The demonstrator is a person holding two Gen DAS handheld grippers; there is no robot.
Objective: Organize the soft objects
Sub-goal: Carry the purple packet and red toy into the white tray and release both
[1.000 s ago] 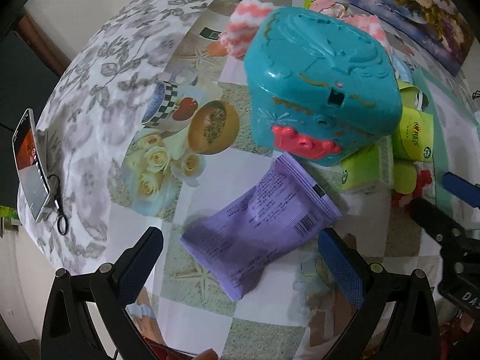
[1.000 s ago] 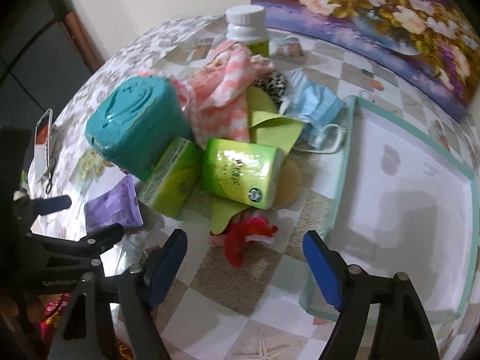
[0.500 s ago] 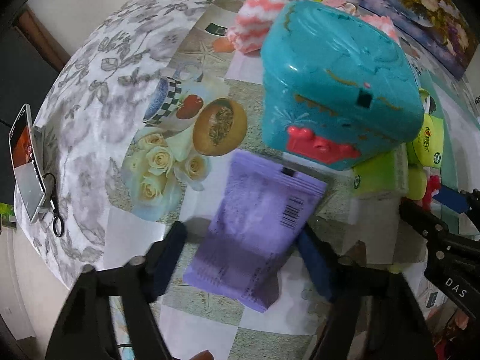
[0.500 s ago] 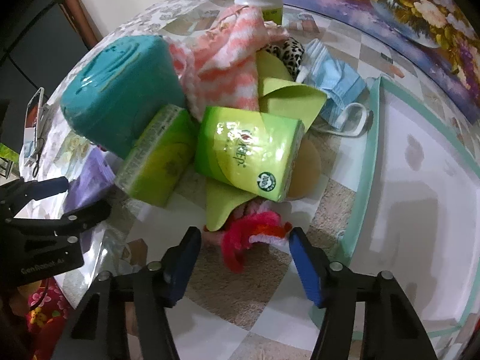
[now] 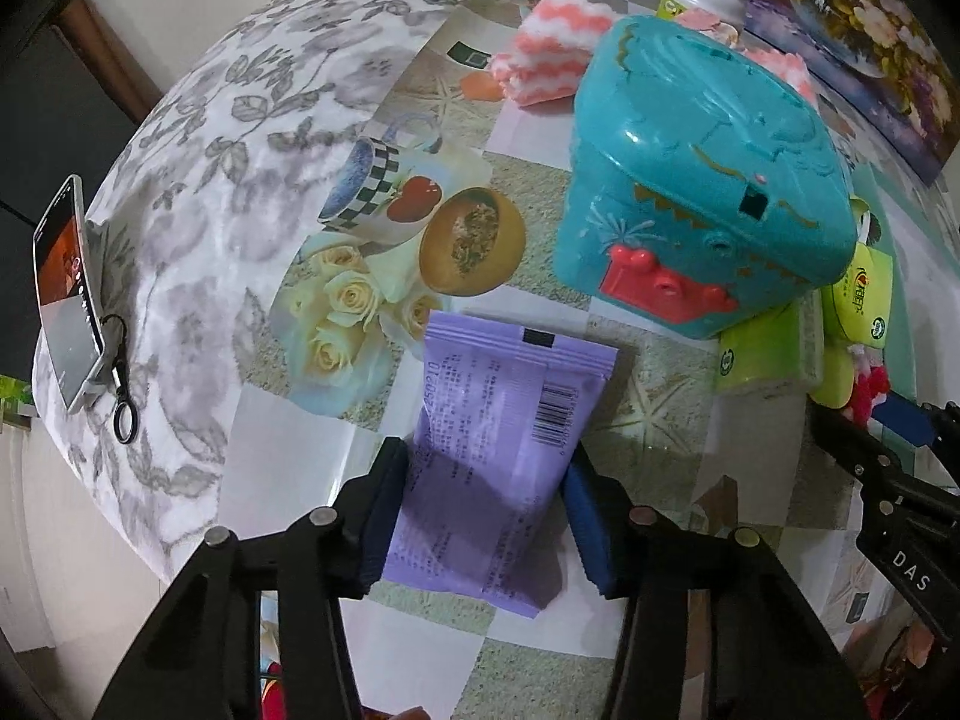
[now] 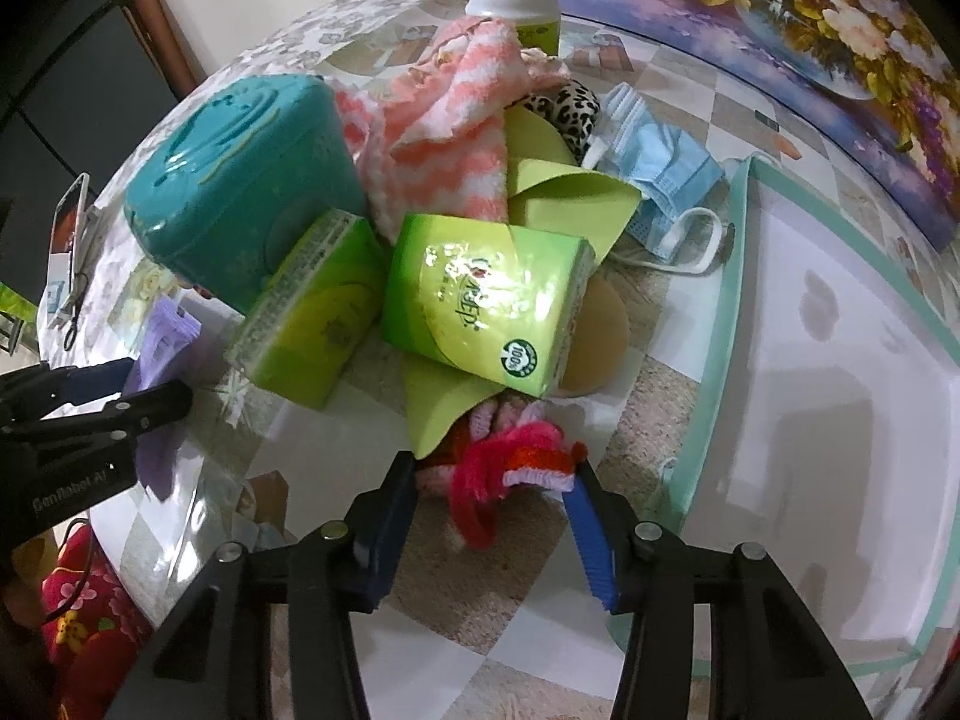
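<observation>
Table (image 5: 456, 624) with patterned cloth: purple packet (image 5: 498, 438) at centre, teal box (image 5: 696, 180) at 2 o'clock, phone (image 5: 66, 294) at 9 o'clock.

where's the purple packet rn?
Left wrist view: the purple packet lies flat on the table, low centre between the left gripper fingers, just below the teal plastic box and left of the green tissue pack.

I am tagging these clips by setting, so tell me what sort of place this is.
Most likely a home dining or living room. A round table under a printed floral tablecloth holds household clutter: a green plastic-wrapped tissue pack, a blue pleated face mask and a pink-and-white fluffy towel.
</observation>
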